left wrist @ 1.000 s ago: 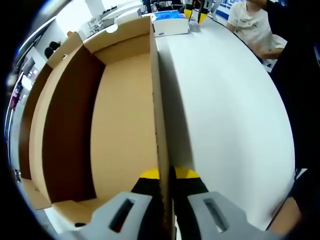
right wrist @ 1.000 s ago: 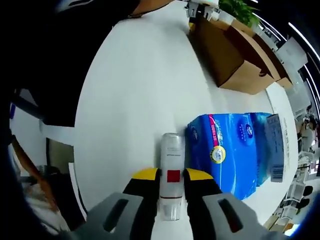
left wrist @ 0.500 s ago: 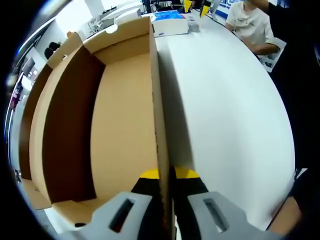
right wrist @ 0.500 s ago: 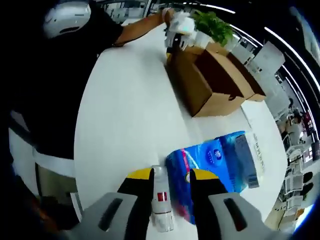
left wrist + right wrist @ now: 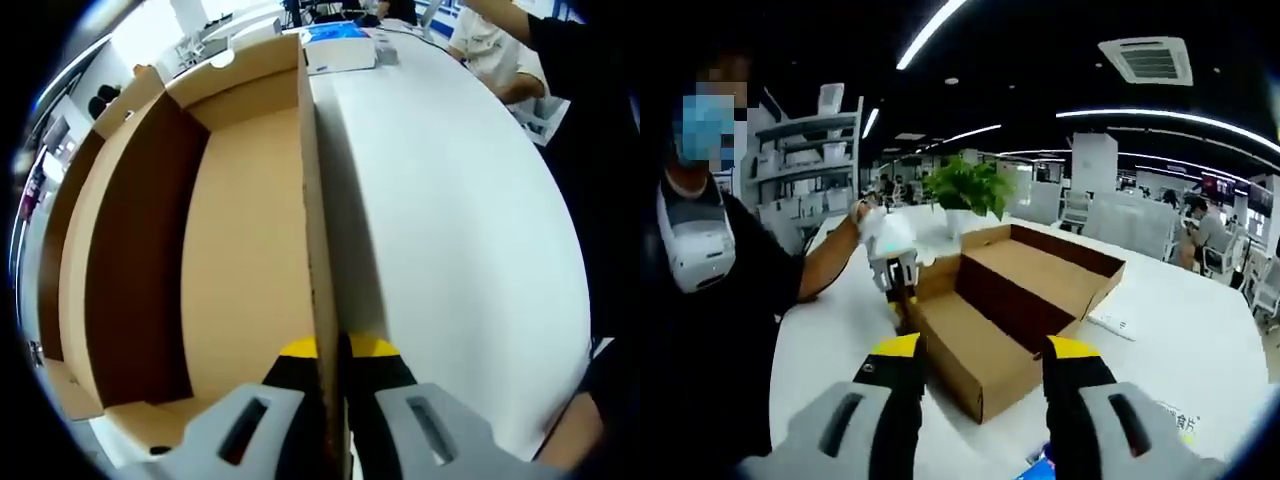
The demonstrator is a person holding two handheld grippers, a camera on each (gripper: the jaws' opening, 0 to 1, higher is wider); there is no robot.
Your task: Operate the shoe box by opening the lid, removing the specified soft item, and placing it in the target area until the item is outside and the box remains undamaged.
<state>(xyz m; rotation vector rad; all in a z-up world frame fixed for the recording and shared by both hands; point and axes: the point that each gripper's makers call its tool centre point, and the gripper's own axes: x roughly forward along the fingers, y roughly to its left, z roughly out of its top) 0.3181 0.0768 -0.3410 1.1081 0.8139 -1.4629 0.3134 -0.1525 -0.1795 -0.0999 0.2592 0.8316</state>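
At six o'clock in the left gripper view, the left gripper (image 5: 329, 352) clamps the shoe box (image 5: 240, 250) wall, steadying it. Right gripper (image 5: 982, 352) hangs apart, empty; blue soft pack (image 5: 338, 32) lies outside at twelve o'clock.

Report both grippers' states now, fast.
Left gripper: shut on the shoe box wall edge.
Right gripper: open, holding nothing, raised above the table.
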